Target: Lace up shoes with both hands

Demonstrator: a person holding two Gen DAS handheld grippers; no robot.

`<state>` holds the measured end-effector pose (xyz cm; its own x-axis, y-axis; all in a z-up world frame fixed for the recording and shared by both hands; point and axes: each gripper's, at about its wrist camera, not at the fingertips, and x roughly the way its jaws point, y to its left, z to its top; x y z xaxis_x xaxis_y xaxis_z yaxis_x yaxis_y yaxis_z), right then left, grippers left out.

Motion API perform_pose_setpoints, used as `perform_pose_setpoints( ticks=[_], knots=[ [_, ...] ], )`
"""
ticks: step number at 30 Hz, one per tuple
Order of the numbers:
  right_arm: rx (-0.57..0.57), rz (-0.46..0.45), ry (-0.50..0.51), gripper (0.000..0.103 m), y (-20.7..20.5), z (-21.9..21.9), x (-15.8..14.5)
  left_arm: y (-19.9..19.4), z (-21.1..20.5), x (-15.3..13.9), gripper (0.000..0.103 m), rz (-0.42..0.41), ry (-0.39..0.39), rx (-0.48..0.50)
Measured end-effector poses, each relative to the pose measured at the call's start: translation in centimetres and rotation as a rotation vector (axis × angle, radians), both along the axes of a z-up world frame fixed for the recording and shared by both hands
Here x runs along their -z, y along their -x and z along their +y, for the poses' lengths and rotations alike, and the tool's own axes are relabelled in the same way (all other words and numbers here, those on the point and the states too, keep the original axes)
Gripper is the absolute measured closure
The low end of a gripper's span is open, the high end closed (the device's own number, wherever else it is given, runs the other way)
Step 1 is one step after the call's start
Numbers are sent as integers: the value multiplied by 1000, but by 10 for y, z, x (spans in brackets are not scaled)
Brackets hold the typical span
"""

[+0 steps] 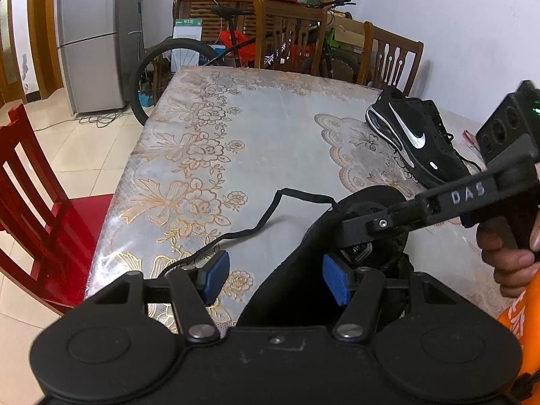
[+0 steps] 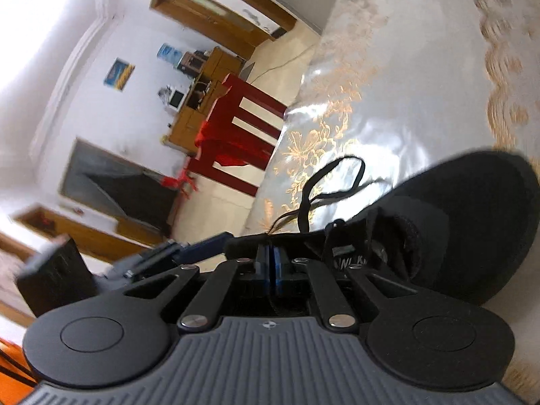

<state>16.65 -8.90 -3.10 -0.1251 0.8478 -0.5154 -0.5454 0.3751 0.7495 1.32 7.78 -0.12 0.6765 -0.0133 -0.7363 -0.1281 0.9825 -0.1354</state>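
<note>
A black shoe (image 1: 290, 276) lies close under my left gripper (image 1: 276, 276), which is open; its right blue pad (image 1: 337, 281) rests over the shoe. The black shoelace (image 1: 270, 212) trails from the shoe across the table to my left finger (image 1: 216, 273). My right gripper (image 1: 354, 233) reaches in from the right, held by a hand (image 1: 509, 263). In the right wrist view the right gripper (image 2: 270, 263) is shut, its pads together on the upper edge of the shoe (image 2: 472, 222). The shoelace (image 2: 334, 182) loops just beyond. A second black shoe with a white swoosh (image 1: 411, 135) lies farther right.
The table (image 1: 256, 135) has a glossy floral cover. A red chair (image 1: 40, 202) stands at its left edge, and wooden chairs (image 1: 290, 33) and a bicycle (image 1: 189, 57) stand beyond the far edge. An orange sleeve (image 1: 523, 317) shows at the lower right.
</note>
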Motion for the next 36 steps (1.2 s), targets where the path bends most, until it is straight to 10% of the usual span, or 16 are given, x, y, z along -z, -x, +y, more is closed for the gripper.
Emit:
perform_pose_setpoints(
  ticks=[5,11,21,32,36],
  knots=[
    [-72,-158,35,99,13,7,-7,0,-2,1,44,5,2,4],
    [-82,-130,75,99,2,6,-5,0,-2,2,44,6,5,4],
    [-187,-240,149,72,5,11,-27,4,-3,5,44,-5,12,-12],
    [-328,-287,258,74,8,47,-16,15,0,5,43,-17,18,-46],
    [-304,-271,267,97,7,46,-11,16,1,5,43,-13,18,-48]
  ],
)
